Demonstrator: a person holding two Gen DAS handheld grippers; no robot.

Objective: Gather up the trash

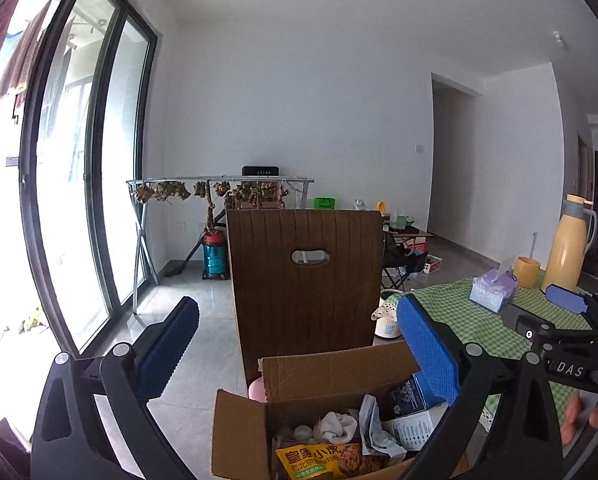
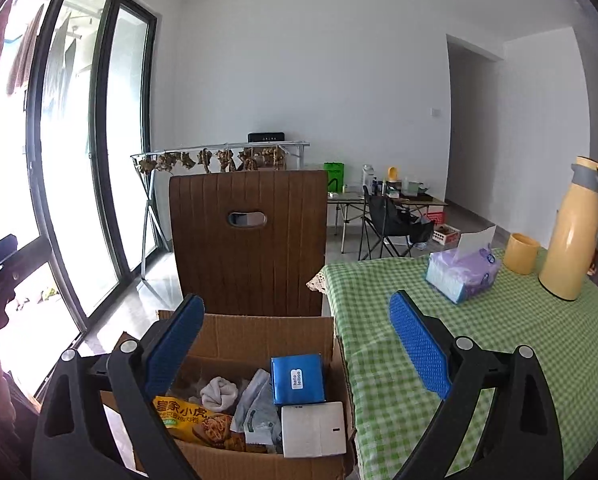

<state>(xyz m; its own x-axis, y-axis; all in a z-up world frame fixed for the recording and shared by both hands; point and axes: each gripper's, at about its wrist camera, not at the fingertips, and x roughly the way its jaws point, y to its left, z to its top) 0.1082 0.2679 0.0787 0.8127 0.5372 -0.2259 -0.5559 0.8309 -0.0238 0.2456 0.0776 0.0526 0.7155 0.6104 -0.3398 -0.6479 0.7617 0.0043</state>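
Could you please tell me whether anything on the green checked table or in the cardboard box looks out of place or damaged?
Nothing stands out. The brown cardboard box holds jumbled trash, including a yellow snack bag. On the green checked tablecloth, the purple tissue pack, yellow cup and yellow thermos jug sit upright and intact.

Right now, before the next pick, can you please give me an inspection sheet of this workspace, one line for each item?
Surface: table with green checked cloth, lace edge.
Job's things: open cardboard box beside the table, holding a yellow snack bag, blue packet, white box, white cloth ball, grey pouch.
Clutter: tissue pack, yellow cup, yellow thermos jug on the table.
Grippers: left hand-held gripper open, empty; right hand-held gripper open, empty; both over the box.
Cables: nothing seen.
Surroundings: brown chair back, glass sliding doors, drying rack, folding table.
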